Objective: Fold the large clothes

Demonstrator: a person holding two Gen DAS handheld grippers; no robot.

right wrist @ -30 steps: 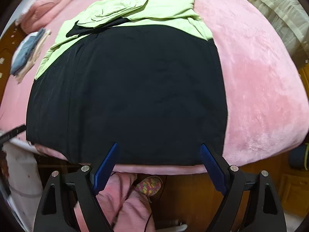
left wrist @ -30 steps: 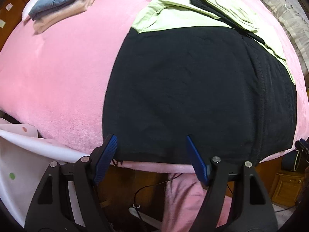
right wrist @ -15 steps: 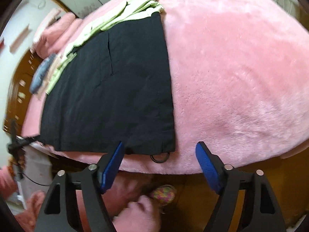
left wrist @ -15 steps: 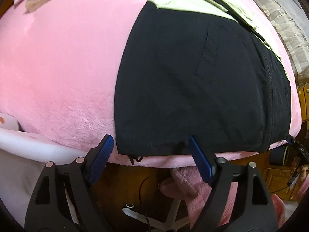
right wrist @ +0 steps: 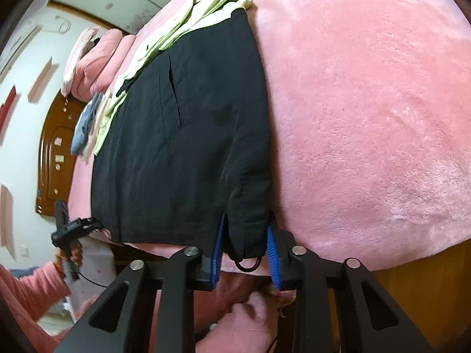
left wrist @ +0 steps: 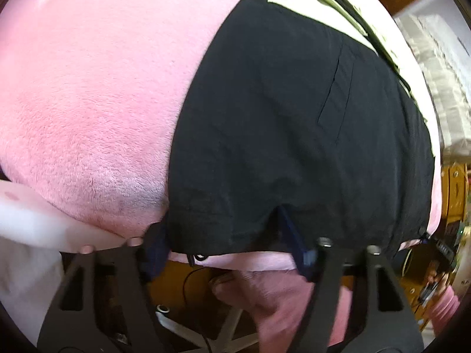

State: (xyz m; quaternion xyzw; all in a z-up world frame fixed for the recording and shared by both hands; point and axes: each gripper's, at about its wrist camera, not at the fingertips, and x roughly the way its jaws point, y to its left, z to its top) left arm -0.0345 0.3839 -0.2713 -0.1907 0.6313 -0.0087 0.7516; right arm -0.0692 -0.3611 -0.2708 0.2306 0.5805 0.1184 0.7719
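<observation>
My left gripper (left wrist: 226, 241) straddles the near left corner of the black garment (left wrist: 309, 123), its fingers set wide, one just outside the side edge and the other already tucked into the hem, with cloth between them but not yet pinched. My right gripper (right wrist: 245, 247) sits at the near right corner of the same garment (right wrist: 188, 135), fingers narrowed so the corner fills the gap; whether the blue pads (right wrist: 217, 244) truly bite the fabric I cannot tell.

The garment lies flat ahead of both pairs of fingers on the pink blanket (left wrist: 88, 94), its hem along the bed edge nearest me, its far end green (right wrist: 188, 20). A drawcord loop (right wrist: 247, 263) dangles below the hem between my right fingers.

I judge the cloth thin, light and limp, perhaps a little slick, so it will sag and slide unless I take it right at the doubled hem, where the seam gives the pads something firm. The plush beneath may cling and drag the fabric. The cord could catch in the fingers.

Both grippers point forward over the bed edge, held low and close to level with the hem, the right rolled somewhat to one side.
</observation>
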